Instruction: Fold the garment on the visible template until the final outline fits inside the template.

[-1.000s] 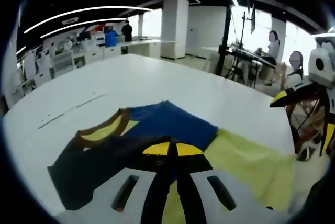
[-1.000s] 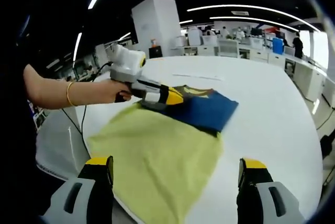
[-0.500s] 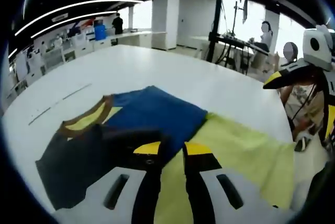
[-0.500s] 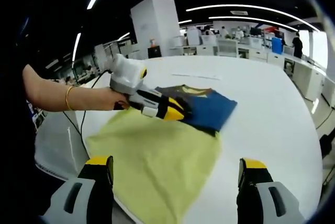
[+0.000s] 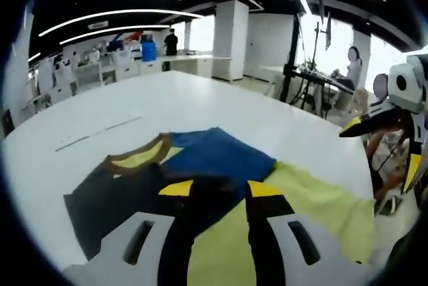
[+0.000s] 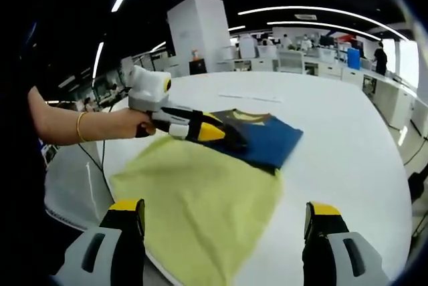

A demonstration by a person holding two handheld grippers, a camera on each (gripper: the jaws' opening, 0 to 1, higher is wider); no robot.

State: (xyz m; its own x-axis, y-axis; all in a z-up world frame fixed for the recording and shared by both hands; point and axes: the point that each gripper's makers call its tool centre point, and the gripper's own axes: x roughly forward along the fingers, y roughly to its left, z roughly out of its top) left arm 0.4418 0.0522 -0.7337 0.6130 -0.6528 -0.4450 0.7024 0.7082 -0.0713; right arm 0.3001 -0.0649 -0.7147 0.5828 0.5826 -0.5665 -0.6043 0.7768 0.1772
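**Folded shirt half off the yellow template**

The garment [image 6: 257, 135] lay on the white table [image 6: 348, 139], overlapping the template's [image 6: 200, 199] far edge. The left gripper [image 6: 224, 135] hovered there, jaws parted. The right gripper [image 6: 224, 222] stood wide apart, holding nothing.

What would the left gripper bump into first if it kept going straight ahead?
Most likely the folded shirt. The left gripper has its jaws open, with the tips right at the shirt's dark near edge, where it meets the yellow cloth. Whether it already touches is hard to tell.
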